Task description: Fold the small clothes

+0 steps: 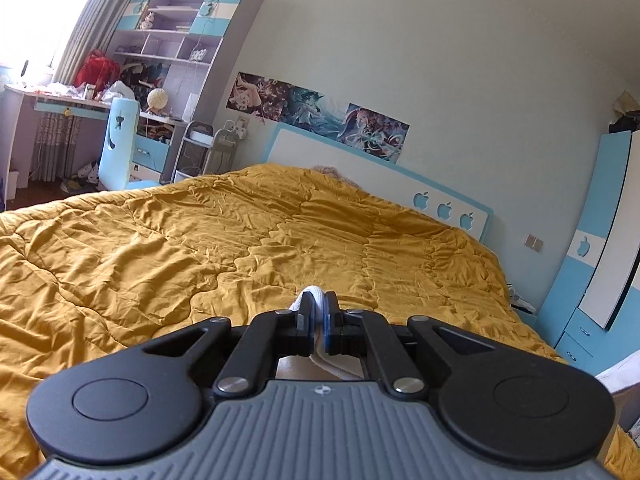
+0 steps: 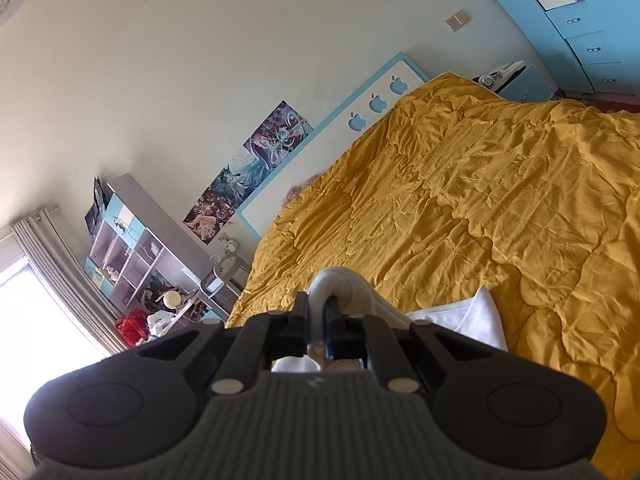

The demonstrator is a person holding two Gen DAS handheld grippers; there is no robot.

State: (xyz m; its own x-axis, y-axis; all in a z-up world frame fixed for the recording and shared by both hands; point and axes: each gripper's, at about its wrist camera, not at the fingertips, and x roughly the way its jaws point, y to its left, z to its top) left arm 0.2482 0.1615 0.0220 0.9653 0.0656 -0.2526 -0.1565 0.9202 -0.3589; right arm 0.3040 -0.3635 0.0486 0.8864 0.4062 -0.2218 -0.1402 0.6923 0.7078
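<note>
the left tool [image 1: 318, 304] is clenched on a fold of white cloth [image 1: 313, 293], which pokes out above its closed tips and hangs below them. the right tool [image 2: 319, 300] is clenched on the same kind of white cloth [image 2: 480, 314], looped over its tips and trailing down to its right onto the bed. both are held above a wide bed [image 1: 240, 240] covered by a crumpled mustard-yellow quilt [image 2: 500, 200]. a white and blue headboard [image 1: 360, 168] stands behind.
</note>
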